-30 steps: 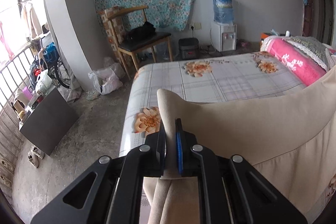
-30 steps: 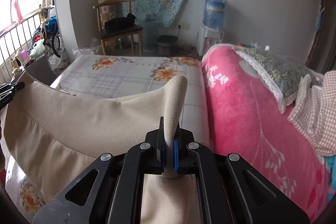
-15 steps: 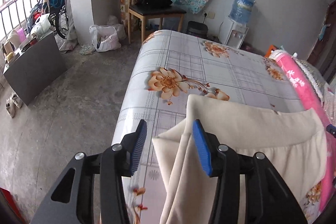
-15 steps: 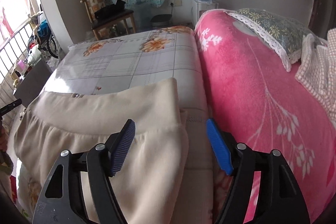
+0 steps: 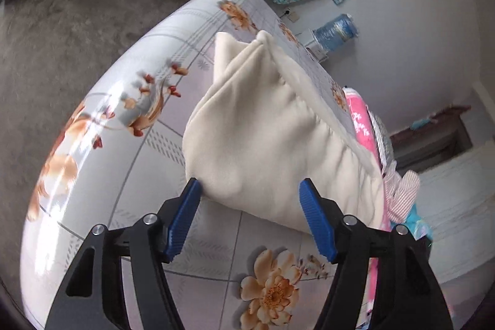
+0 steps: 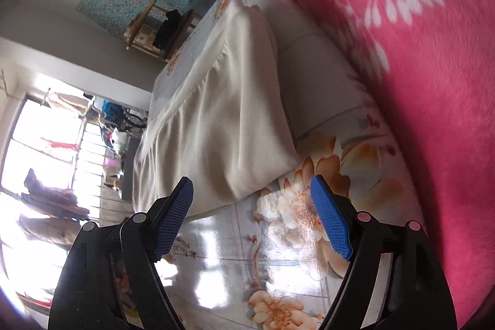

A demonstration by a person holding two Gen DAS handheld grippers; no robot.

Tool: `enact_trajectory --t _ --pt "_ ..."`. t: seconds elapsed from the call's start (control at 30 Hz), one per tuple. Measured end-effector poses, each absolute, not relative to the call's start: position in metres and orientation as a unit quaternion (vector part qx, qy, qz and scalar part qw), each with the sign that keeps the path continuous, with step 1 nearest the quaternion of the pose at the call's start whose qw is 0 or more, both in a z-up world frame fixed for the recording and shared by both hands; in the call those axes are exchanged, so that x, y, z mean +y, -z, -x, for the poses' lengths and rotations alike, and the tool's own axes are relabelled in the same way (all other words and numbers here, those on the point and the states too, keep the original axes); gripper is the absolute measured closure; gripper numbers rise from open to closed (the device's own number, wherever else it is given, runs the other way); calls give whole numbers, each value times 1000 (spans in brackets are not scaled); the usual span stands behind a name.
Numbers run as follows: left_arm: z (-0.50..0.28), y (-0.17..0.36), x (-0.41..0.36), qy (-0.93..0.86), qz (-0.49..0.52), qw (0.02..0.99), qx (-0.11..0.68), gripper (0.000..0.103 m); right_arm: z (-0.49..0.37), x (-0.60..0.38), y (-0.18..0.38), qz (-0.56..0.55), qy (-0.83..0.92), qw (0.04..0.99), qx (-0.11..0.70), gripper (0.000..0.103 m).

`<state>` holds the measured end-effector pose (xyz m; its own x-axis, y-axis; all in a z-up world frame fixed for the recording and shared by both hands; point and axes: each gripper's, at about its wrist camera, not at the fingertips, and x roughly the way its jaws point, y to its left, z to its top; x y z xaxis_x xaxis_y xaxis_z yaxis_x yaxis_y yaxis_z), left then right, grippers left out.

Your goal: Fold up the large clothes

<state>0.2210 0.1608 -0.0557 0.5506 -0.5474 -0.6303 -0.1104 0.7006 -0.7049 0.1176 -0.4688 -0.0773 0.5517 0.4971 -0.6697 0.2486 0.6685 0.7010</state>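
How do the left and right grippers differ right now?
The left gripper touches the cream garment with one pad; the right gripper sits clear of the garment's fold. Left frames its floor-side end; right its end by the pink blanket. Both are open, holding nothing.

Cream garment (image 5: pixel 272 138): plain soft fabric, no print. Lies folded over on the floral bed sheet (image 5: pixel 123 175), stretched across the sheet as a long band. Far edge flat with a straight band, gathered pleats running off below it. Near end in the left wrist view is a rounded, puffy fold bulging up off the sheet; far corners stick up in two small peaks. In the right wrist view, garment (image 6: pixel 222 119) end is a thick rounded fold resting on the sheet, just beside the sheet's pink-blanket side.
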Motion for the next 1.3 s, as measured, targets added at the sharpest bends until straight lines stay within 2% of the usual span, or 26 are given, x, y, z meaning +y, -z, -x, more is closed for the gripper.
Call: enact_trajectory --t 0.1,0.27,0.63,0.67,0.7,0.73,0.77,0.8,0.87,0.93,1.1,1.3 --pt "-224 60 166 119 414 779 456 40 -123 -468 86 -440 -69 769 458 29" --pt "-199 55 174 93 435 780 440 40 -126 -467 86 -488 -51 752 441 29" --pt "-226 68 176 65 481 767 419 40 -156 -460 92 -490 5 757 433 29" --pt "-229 68 174 57 480 770 417 41 -158 -460 93 -491 10 760 426 33" --pt "-232 68 171 44 475 774 417 48 -159 -460 94 -489 15 763 422 37" --pt "-235 66 168 30 463 782 416 59 -163 -458 95 -485 19 768 418 45" --pt "-238 64 163 17 442 793 419 66 -166 -457 94 -473 24 776 416 59" --pt "-242 62 157 12 415 805 422 79 -168 -458 95 -460 31 784 416 70" --pt "-240 52 151 14 371 831 414 87 -165 -462 98 -462 20 786 411 83" --pt "-233 34 146 21 333 854 398 93 -158 -462 92 -453 4 795 403 86" --pt "-204 5 144 48 272 879 389 94 -134 -463 67 -425 -34 812 400 87" --pt "-127 9 179 93 296 859 407 93 -82 -466 64 -422 -94 788 439 86"
